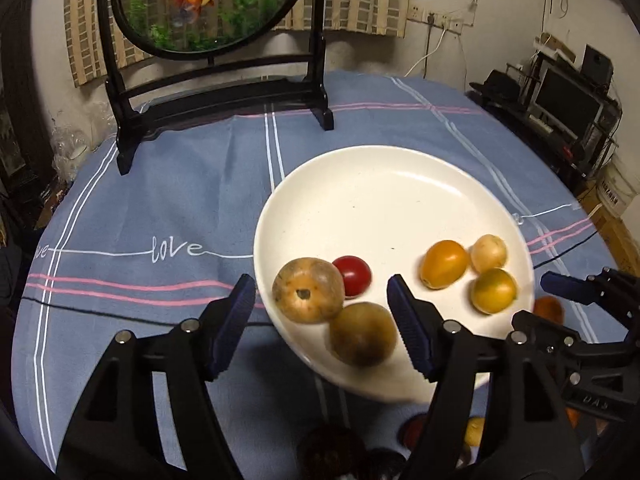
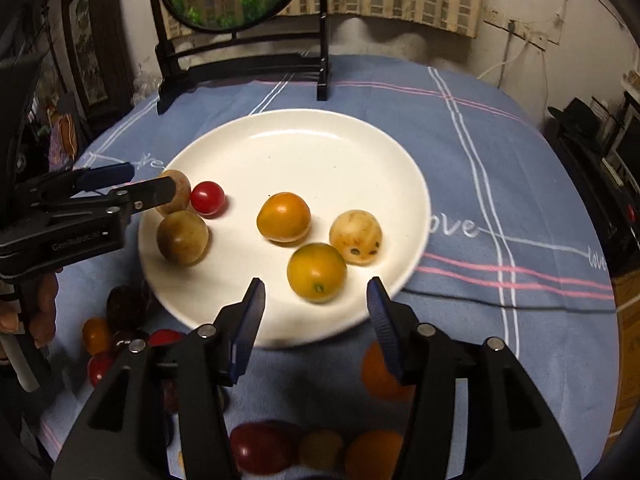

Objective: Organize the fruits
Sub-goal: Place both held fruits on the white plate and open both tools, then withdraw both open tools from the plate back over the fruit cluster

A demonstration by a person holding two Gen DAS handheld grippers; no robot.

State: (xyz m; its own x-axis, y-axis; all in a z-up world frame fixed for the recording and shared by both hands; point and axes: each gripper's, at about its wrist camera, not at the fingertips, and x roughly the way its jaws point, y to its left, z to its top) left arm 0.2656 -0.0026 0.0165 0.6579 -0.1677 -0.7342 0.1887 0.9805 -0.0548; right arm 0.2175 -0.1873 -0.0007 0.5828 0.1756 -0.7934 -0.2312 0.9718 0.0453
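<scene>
The table (image 2: pixel 520 184) is round and covered by a blue cloth (image 1: pixel 160 200) with white and pink stripes and the word "love" stitched in white. A white plate (image 2: pixel 320 148) sits directly on the cloth, near the middle. Behind the plate, toward the wall, stands a black stand (image 1: pixel 224 100) on two feet, both resting on the cloth. Loose fruit (image 2: pixel 96 334) lies on the cloth at the near edge, just beside the plate's rim: red, dark and orange pieces, partly hidden and blurred. One orange fruit (image 2: pixel 376 376) lies apart from that cluster, close to the plate's near rim.
</scene>
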